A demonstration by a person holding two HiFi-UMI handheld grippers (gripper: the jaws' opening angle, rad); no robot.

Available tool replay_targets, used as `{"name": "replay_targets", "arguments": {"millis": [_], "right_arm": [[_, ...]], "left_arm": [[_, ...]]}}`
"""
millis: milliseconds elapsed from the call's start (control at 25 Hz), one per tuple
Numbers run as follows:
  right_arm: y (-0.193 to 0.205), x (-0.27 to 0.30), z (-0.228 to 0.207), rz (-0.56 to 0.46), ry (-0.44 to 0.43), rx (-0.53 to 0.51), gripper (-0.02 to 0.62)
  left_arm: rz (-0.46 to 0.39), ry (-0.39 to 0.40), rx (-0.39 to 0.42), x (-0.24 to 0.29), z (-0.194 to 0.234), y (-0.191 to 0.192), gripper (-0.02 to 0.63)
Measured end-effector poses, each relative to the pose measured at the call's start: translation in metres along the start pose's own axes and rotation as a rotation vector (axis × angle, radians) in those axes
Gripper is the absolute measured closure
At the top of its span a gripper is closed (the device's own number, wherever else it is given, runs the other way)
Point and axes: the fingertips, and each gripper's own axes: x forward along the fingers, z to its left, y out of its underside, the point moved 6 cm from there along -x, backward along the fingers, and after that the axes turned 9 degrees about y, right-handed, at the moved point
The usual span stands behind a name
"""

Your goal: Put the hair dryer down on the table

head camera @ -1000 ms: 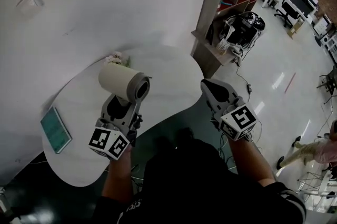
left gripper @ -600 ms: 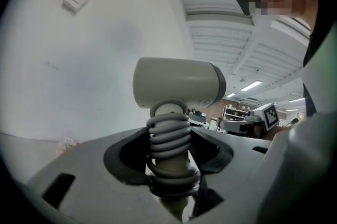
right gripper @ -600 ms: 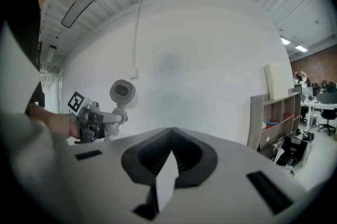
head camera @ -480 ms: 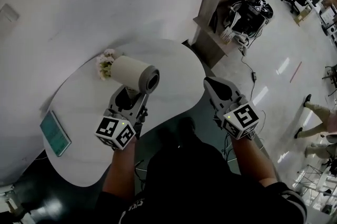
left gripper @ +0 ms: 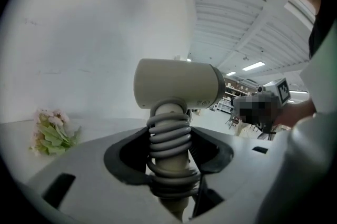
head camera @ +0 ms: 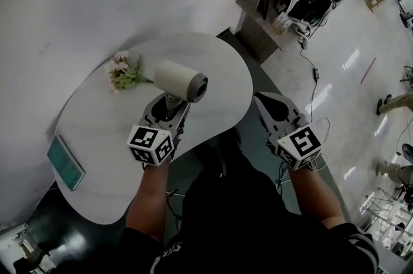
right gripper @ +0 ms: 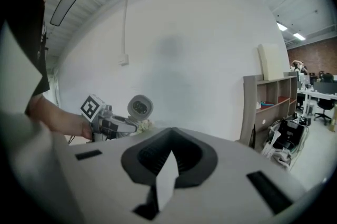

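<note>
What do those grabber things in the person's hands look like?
The left gripper and right gripper are grey plastic with dark-lined jaws. Each carries a white cube printed with black square markers. The person wears a black short-sleeved shirt.

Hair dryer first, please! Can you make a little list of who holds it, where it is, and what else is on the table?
hair dryer: cream, with a gray cord wound round its handle
held by: left gripper, shut on the handle
where: up over the white table, not laid down yet
right gripper: shut, empty, beside the table
also on table: flowers, flat teal thing
</note>
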Motion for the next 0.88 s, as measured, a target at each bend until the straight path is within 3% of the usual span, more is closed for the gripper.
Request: {"name": "replay_targets", "arguments": {"millis": [880], "right_arm": [[0.028,0.017,-0.029,0.06,-0.014,0.027,0.591]], "left_arm": [[0.368,-0.011,0.013,0.097,0.051,0.07,0.379]]}}
